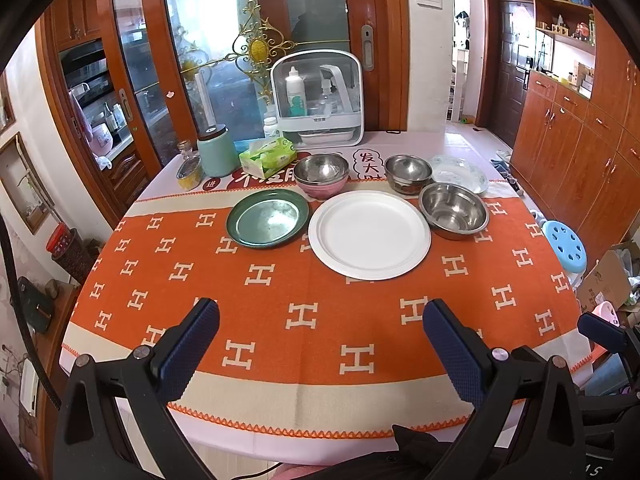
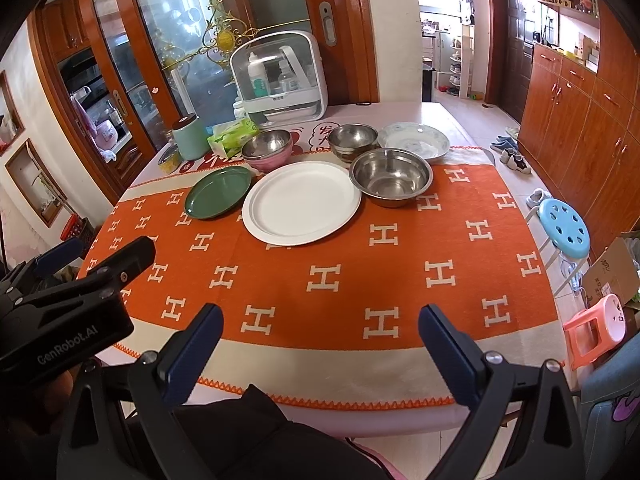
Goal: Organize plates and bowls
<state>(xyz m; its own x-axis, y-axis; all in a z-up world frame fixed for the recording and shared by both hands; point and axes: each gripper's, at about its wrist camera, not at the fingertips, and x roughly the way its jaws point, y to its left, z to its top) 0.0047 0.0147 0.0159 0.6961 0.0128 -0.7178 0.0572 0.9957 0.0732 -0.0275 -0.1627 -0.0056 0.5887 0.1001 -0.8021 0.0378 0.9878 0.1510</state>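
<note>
left tool (image 1: 320,344): wide open, empty, above the tabletop (image 1: 320,320)
right tool (image 2: 320,344): wide open, empty
white plate (image 1: 370,234): between green plate (image 1: 267,218) and steel bowl (image 1: 454,210)

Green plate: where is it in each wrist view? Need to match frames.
Left wrist: green plate left of centre, upper middle.
Right wrist: green plate further left, upper-left of centre.
Shared landmark: white plate, directly right of it in both.
</note>
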